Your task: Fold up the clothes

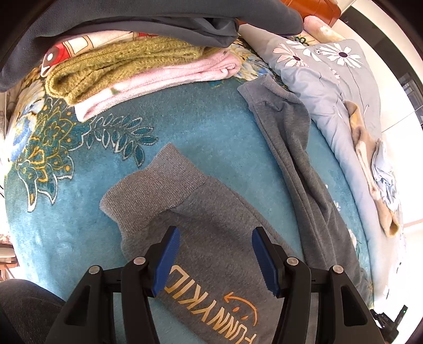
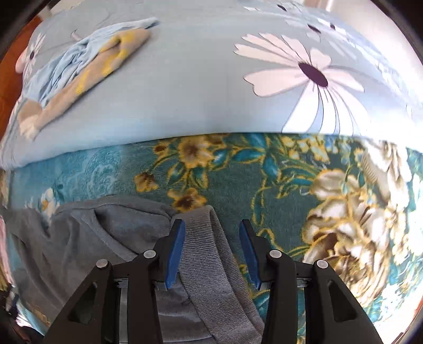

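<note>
Left gripper (image 1: 215, 258): jaws apart, nothing clamped, pointing down above the printed leg of the grey trousers.
Right gripper (image 2: 211, 251): jaws apart; a ribbed grey cuff (image 2: 208, 254) lies below the gap, and no pad can be seen pressing on it.
Grey trousers (image 1: 211, 211): spread on the teal blanket (image 1: 198, 119). In the left view one leg runs from the bottom edge up and to the left, ending in a ribbed cuff (image 1: 156, 182), with gold lettering (image 1: 211, 299) near the bottom. The other leg (image 1: 296, 148) runs from lower right up toward the top, so the two legs spread apart.
Open room: bare teal blanket lies between the legs and to the left of the printed leg.
Stack behind: a green knit (image 1: 111, 68) on a pink towel (image 1: 169, 79), with dark grey cloth (image 1: 158, 18) on top, at the far edge of the blanket.
Right side: a pale blue daisy quilt (image 2: 185, 87) borders the blanket; a tan and light blue bundle (image 2: 87, 63) lies on it.
</note>
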`<state>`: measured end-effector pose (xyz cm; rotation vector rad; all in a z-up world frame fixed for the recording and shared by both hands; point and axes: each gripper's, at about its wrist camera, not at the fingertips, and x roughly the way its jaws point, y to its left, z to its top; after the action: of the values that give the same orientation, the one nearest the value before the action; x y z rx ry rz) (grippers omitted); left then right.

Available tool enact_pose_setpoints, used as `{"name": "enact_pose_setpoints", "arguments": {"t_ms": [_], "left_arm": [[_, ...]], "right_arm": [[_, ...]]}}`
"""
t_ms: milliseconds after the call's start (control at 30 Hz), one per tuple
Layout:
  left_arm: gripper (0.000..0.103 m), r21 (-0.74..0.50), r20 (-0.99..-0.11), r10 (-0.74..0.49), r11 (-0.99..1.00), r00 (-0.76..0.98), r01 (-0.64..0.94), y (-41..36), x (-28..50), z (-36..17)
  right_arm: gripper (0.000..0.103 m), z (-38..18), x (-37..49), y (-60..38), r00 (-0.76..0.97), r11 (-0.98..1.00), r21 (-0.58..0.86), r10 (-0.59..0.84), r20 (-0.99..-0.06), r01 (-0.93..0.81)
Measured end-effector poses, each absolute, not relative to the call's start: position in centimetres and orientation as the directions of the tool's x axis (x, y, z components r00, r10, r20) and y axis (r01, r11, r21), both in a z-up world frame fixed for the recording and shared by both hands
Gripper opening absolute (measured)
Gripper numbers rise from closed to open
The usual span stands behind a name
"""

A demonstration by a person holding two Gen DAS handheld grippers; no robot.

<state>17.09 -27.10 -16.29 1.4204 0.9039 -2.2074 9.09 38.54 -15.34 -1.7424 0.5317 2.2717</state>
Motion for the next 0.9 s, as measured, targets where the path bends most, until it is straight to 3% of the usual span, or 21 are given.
{"name": "enact_pose_setpoints", "arguments": {"t_ms": [167,367,567,700,733,767,800,900], "left_arm": [[0.061,-0.289,-0.903,0.002,-0.744,-0.430,0.602,-26.6,17.5,-15.6],[0.061,-0.294,-0.905,0.003,-0.726,-0.425,0.622,-26.6,18.1,-15.4],[0.061,-0.287,-0.908,-0.003,-0.722,-0.418,0.629,-26.3,18.5,-15.3],[0.061,-0.285,-0.909,-0.008,-0.720,-0.418,0.632,-26.2,18.5,-15.2],[0.061,-0.282,-0.909,-0.009,-0.722,-0.416,0.631,-26.1,18.5,-15.2],[0.061,-0.281,-0.909,-0.010,-0.725,-0.417,0.629,-26.1,18.5,-15.2],[0.061,-0.280,-0.908,-0.011,-0.727,-0.418,0.627,-26.1,18.5,-15.1],[0.061,-0.278,-0.907,-0.013,-0.733,-0.421,0.622,-25.9,18.5,-15.0]], "right_arm": [[0.044,-15.9,10.2,39.4,-0.342,-0.844,0.379,-0.253,-0.905,-0.380],[0.044,-16.4,11.4,40.2,-0.395,-0.692,0.672,-0.558,-0.730,-0.263],[0.044,-20.3,10.0,41.7,-0.405,-0.641,0.651,-0.512,-0.757,-0.406],[0.043,-20.6,9.6,42.1,-0.491,-0.545,0.700,-0.500,-0.713,-0.461],[0.039,-20.7,9.3,42.0,-0.485,-0.533,0.703,-0.510,-0.711,-0.470],[0.022,-20.7,8.8,41.7,-0.471,-0.526,0.705,-0.525,-0.709,-0.476],[0.011,-20.3,8.5,41.2,-0.466,-0.543,0.697,-0.518,-0.717,-0.470],[0.005,-18.2,8.0,40.2,-0.484,-0.596,0.679,-0.482,-0.730,-0.430]]}}
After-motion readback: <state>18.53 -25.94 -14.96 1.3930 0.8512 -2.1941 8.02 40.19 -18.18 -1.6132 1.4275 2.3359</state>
